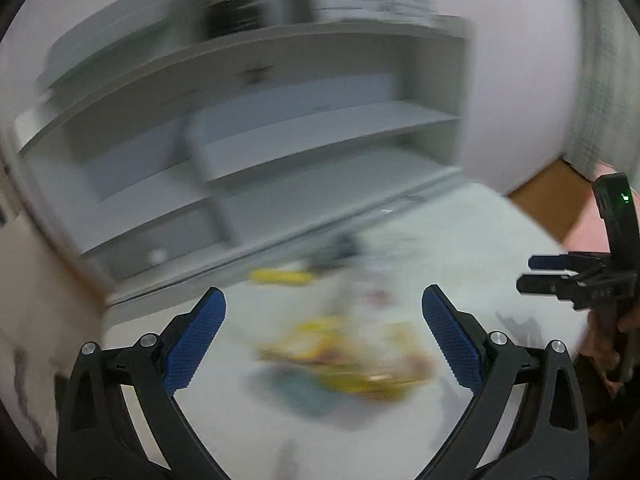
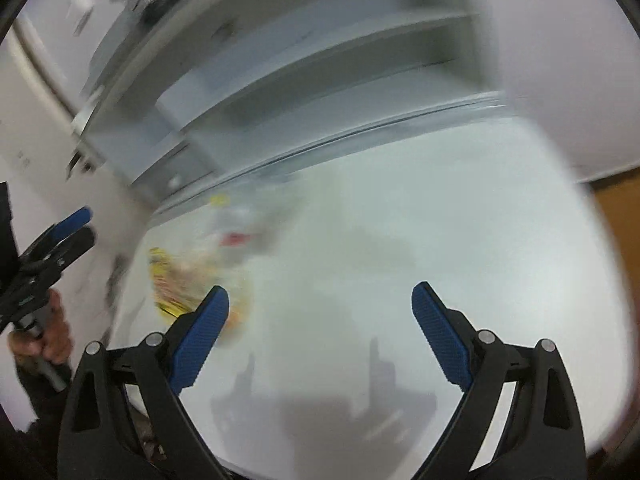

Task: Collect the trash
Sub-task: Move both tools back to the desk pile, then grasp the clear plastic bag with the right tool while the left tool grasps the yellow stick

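Several wrappers: a blurred yellow litter heap (image 1: pixel 340 360) lies on the white table (image 1: pixel 460 248), straight ahead of the left gripper at 12 o'clock and between its fingers in that view; the motion blur hides what each piece is
Same heap, right view: it sits at about 10 o'clock (image 2: pixel 184 280), partly behind the left blue pad of the right gripper
Yellow scrap: a smaller yellow piece (image 1: pixel 280 277) lies farther back at 11 o'clock, near the table's far edge, apart from the heap
Red-marked piece: a pale item with a red patch (image 2: pixel 236 238) lies just beyond the heap in the right view
Left gripper (image 1: pixel 323 330): jaws wide apart, holding nothing, above the heap
Right gripper (image 2: pixel 320 330): jaws wide apart, holding nothing, over bare table; seen from the left view at 3 o'clock, well apart from the heap
Hand: the person's left hand (image 2: pixel 54 332) grips the left tool's handle at 9 o'clock in the right view
Shelf unit: a grey open shelf unit (image 1: pixel 320 132) stands right behind the table at 12 o'clock
Wall: white wall (image 1: pixel 520 80) at 2 o'clock
Floor: brown floor (image 1: pixel 556 196) shows past the table's right corner
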Action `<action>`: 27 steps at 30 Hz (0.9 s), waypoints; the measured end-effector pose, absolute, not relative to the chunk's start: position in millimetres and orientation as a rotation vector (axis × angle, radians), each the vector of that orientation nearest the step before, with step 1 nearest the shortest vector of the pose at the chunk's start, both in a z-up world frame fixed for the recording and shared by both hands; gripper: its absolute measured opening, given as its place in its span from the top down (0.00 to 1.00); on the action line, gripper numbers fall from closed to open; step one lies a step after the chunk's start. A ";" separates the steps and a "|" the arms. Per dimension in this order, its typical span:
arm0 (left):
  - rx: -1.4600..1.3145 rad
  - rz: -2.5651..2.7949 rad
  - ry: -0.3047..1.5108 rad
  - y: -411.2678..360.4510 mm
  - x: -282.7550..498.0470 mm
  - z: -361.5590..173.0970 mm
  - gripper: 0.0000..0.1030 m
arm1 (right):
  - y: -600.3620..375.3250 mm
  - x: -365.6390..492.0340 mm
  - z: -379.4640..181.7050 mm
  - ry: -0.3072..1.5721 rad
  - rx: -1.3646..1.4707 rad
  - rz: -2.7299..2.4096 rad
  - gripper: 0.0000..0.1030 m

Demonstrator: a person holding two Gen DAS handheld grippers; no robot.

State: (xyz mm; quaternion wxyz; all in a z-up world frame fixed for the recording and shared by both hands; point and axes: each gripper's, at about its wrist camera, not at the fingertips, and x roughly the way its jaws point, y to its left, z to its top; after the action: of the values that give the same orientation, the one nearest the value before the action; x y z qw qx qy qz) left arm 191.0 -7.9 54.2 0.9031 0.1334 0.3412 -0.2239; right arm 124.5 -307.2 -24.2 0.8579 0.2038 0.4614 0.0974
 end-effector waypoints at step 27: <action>0.757 -0.746 0.719 -38.8 348.5 -62.7 0.11 | -255.8 211.6 -13.1 1.089 0.411 0.339 0.65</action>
State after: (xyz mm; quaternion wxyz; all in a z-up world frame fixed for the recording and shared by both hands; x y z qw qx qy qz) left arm 348.5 -38.8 -62.7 0.8012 0.3529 0.3354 -0.3479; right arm 211.6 -255.8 -13.1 0.8218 0.1932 0.5119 0.1591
